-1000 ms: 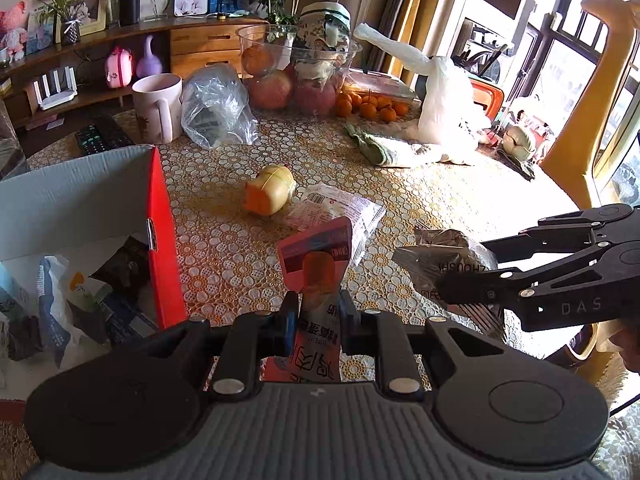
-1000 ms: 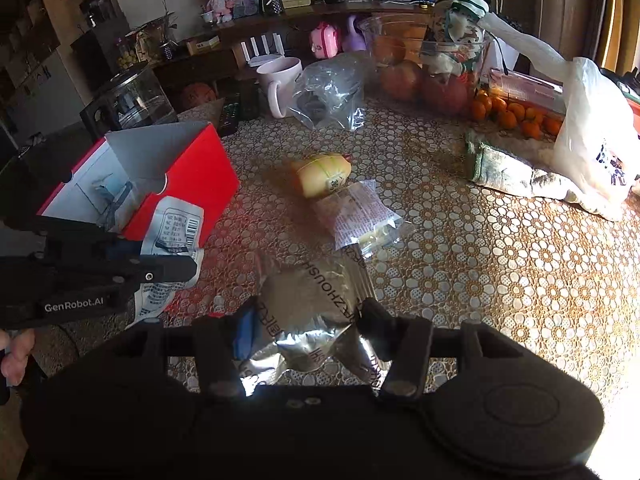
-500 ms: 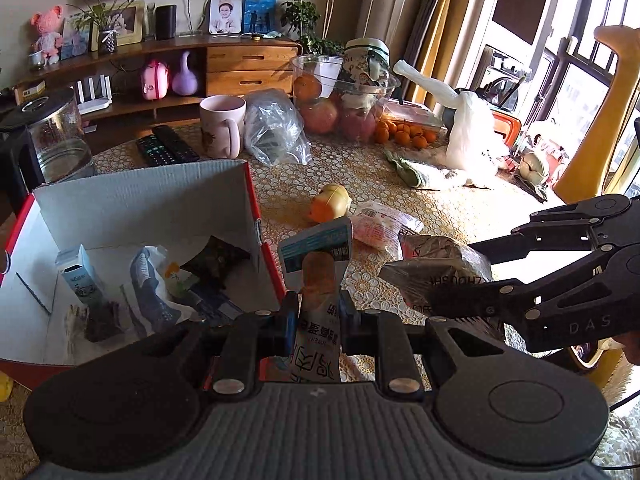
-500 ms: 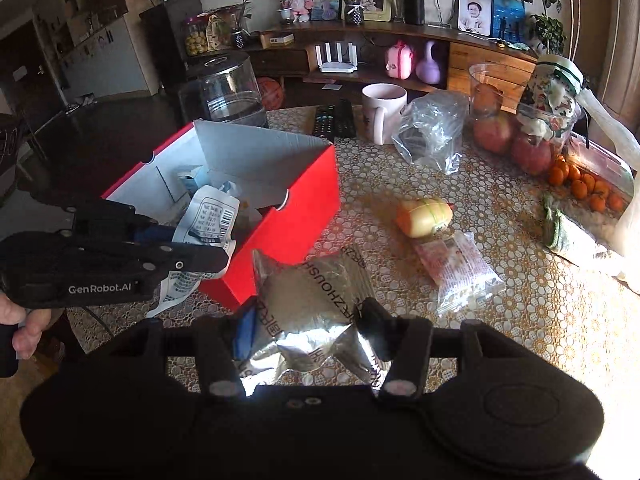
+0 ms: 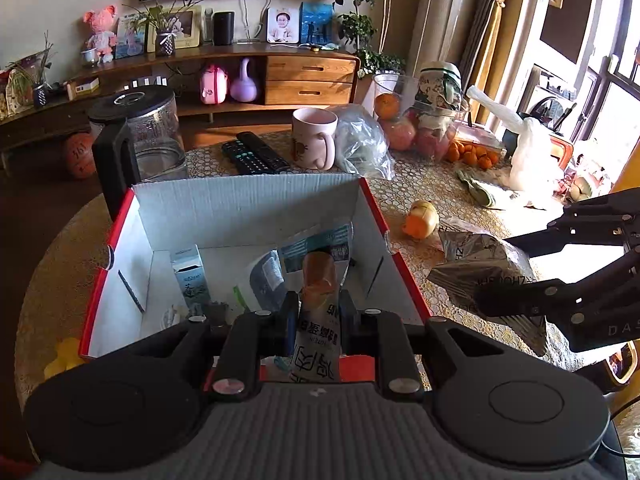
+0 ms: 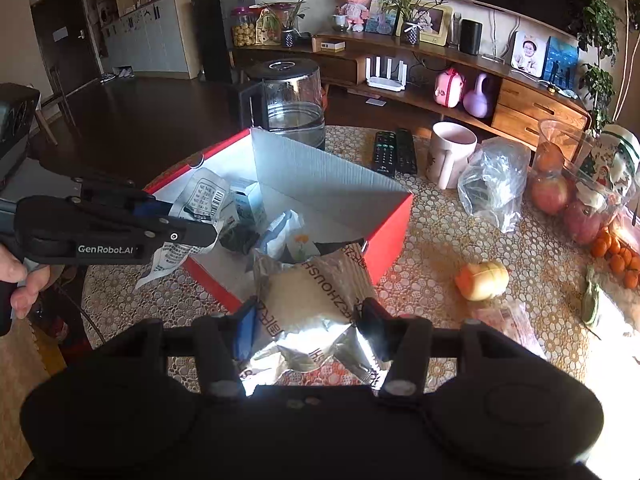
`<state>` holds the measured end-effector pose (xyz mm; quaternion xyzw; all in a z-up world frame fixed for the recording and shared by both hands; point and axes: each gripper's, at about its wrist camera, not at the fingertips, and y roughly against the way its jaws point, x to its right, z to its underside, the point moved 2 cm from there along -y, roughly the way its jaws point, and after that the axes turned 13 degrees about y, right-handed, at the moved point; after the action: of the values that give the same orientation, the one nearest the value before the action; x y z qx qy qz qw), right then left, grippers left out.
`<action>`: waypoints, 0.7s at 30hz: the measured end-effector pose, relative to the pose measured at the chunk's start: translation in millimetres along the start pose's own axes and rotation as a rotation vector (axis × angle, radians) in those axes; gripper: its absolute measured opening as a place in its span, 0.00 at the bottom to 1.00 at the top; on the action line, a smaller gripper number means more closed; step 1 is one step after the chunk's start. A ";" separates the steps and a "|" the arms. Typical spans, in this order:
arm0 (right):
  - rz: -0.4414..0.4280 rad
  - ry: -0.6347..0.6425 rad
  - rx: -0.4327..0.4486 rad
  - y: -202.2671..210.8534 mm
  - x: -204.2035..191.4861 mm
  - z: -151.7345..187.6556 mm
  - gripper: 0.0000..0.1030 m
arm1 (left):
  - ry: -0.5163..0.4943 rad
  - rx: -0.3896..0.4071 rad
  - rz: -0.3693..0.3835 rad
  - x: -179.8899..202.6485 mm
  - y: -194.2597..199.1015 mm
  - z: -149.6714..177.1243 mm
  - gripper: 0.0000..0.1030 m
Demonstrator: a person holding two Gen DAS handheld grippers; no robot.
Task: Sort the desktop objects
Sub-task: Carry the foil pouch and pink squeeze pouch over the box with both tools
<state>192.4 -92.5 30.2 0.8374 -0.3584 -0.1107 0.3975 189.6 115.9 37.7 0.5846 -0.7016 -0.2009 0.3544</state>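
Observation:
My left gripper is shut on a white printed snack packet and holds it above the near edge of the open red box. The box holds several packets and a small carton. My right gripper is shut on a silver foil pouch, held just off the box's near right corner. The pouch also shows in the left wrist view, and the left gripper with its packet in the right wrist view.
A yellow-orange toy and a clear packet lie on the lace tablecloth right of the box. Behind stand a glass kettle, two remotes, a pink mug, a plastic bag and fruit.
Both grippers have moved left from the table's middle to the red box, each keeping its packet. The left packet now hangs over the box opening.

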 end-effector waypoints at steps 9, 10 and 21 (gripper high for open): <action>0.045 0.045 -0.004 -32.9 0.1 -30.0 0.53 | 0.020 0.038 -0.059 -27.6 -24.7 -23.6 0.17; 0.044 0.046 -0.005 -37.8 0.9 -31.9 0.53 | 0.019 0.039 -0.067 -29.6 -28.9 -24.2 0.17; 0.042 0.087 -0.065 -110.0 2.2 -44.5 0.53 | 0.058 -0.017 -0.112 -56.6 -74.0 -20.7 0.15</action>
<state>271.2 -20.8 -22.2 0.8204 -0.3548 -0.0774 0.4418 258.6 155.8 -14.9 0.6253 -0.6557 -0.2094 0.3677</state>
